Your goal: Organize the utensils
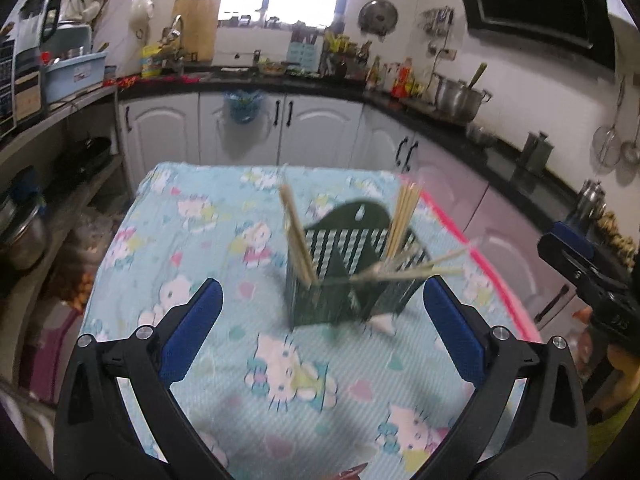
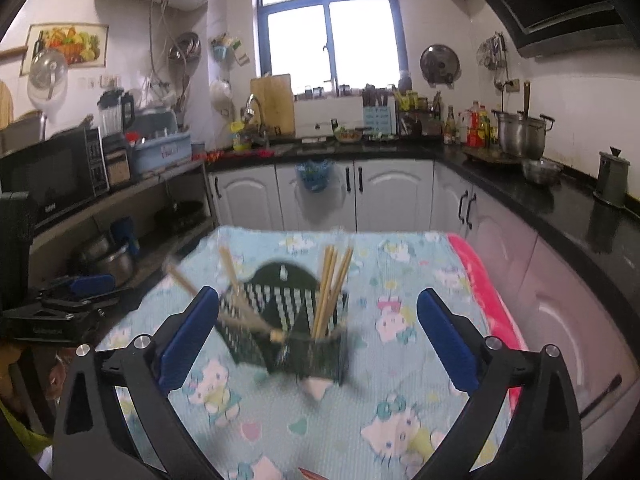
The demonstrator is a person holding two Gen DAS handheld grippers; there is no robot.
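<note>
Both grippers hanging back, chopsticks sitting in the holder

The dark green holder [image 1: 352,272] stands on the desk [image 1: 192,240], on its cartoon-cat cloth, out ahead of both cameras and pretty blurry. One bunch of chopsticks [image 1: 404,216] stands in its right compartment, another bunch [image 1: 294,236] leans at the left, and a few more [image 1: 412,270] stick out sideways over the rim. Left gripper [image 1: 322,320] has its jaws spread wide with nothing between them; same for the right gripper [image 2: 318,336], also holding nothing.
</note>
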